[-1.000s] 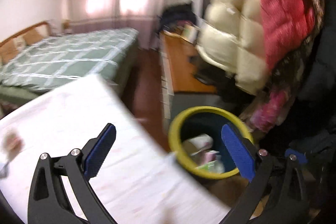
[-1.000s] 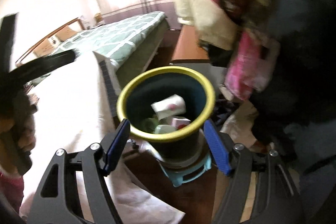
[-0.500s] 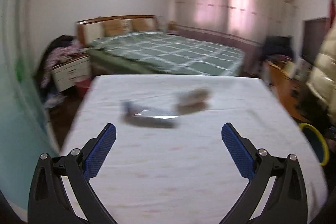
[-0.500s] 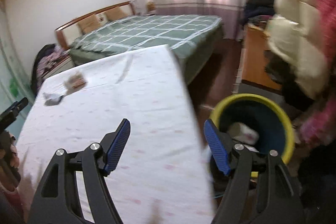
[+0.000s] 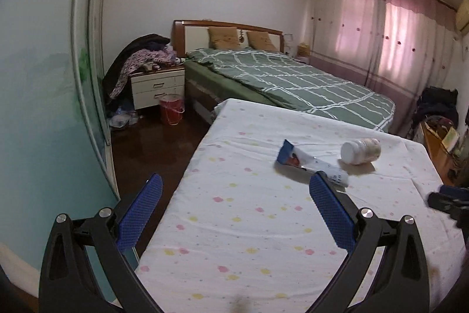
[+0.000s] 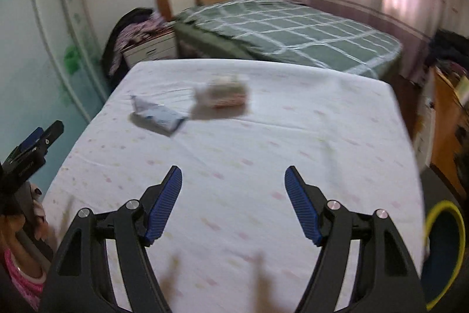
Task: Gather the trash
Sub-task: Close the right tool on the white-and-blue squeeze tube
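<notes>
A white and blue snack wrapper (image 5: 311, 163) lies on the white dotted tablecloth (image 5: 249, 225). A small plastic jar (image 5: 361, 150) with a white lid lies on its side just right of it. Both also show, blurred, in the right wrist view: the wrapper (image 6: 156, 116) and the jar (image 6: 225, 94). My left gripper (image 5: 236, 201) is open and empty above the near left part of the table. My right gripper (image 6: 233, 189) is open and empty above the near middle. The yellow-rimmed trash bin (image 6: 444, 251) stands off the table's right edge.
A green checked bed (image 5: 287, 81) stands beyond the table. A nightstand (image 5: 158, 87) heaped with clothes and a red bucket (image 5: 171, 109) are at the far left. A sliding wardrobe door (image 5: 44, 107) lines the left side. A wooden desk (image 6: 448, 119) is at the right.
Both grippers have swung left, away from the trash bin and back over the table. The wrapper and jar have come into view. Both grippers stay open and empty.
</notes>
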Motion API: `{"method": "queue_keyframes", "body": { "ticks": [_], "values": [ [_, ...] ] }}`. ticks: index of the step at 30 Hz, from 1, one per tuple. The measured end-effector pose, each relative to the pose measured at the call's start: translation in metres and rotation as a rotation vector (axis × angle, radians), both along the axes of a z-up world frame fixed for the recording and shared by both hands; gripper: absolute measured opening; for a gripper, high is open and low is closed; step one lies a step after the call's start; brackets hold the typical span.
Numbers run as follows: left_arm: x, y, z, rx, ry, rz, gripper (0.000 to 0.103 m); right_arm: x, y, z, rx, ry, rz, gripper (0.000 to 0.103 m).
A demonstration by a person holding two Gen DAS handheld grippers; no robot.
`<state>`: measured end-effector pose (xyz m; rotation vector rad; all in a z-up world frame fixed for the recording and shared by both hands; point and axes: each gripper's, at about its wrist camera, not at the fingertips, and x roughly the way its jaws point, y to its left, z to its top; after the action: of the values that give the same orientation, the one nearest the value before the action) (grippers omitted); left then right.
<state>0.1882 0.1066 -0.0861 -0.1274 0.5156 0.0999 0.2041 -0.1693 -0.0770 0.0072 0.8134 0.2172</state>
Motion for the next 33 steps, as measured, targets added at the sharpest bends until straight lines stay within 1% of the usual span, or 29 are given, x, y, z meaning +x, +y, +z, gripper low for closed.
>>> {"method": "queue_keyframes", "body": {
  "ticks": [3, 6, 9, 11, 15, 18, 20, 24, 27, 29, 33],
  "values": [
    [0.0, 0.005, -0.001, 0.001, 0.0, 0.036, 0.099, 0.021, 0.032, -0.006, -0.006, 0.014, 0.073, 0.069],
    [-0.003, 0.009, 0.002, 0.016, -0.014, 0.086, 0.099, 0.039, 0.062, -0.015, -0.036, 0.018, 0.137, 0.069],
    [-0.008, 0.013, 0.006, 0.036, -0.034, 0.132, 0.099, 0.055, 0.081, -0.018, -0.05, 0.023, 0.19, 0.069],
    [-0.009, 0.013, 0.008, 0.042, -0.039, 0.141, 0.099, 0.064, 0.092, -0.02, -0.065, 0.023, 0.215, 0.069],
    [-0.008, 0.014, 0.007, 0.031, -0.033, 0.135, 0.099, 0.088, 0.117, -0.024, -0.098, 0.022, 0.269, 0.069],
    [-0.008, 0.016, 0.006, 0.019, -0.032, 0.137, 0.099, 0.101, 0.133, -0.029, -0.147, 0.019, 0.299, 0.069],
    [-0.007, 0.017, 0.005, 0.01, -0.028, 0.135, 0.099, 0.11, 0.141, -0.033, -0.17, 0.029, 0.314, 0.069],
    [-0.008, 0.018, 0.006, -0.003, -0.031, 0.129, 0.099, 0.126, 0.15, -0.045, -0.192, 0.082, 0.37, 0.069],
    [-0.009, 0.017, 0.006, -0.004, -0.034, 0.123, 0.099, 0.134, 0.149, -0.05, -0.214, 0.088, 0.366, 0.069],
    [-0.009, 0.017, 0.006, -0.009, -0.032, 0.121, 0.099, 0.141, 0.146, -0.052, -0.197, 0.108, 0.36, 0.069],
    [-0.01, 0.018, 0.006, -0.021, -0.03, 0.117, 0.099, 0.147, 0.139, -0.055, -0.155, 0.135, 0.347, 0.057]
  ]
}}
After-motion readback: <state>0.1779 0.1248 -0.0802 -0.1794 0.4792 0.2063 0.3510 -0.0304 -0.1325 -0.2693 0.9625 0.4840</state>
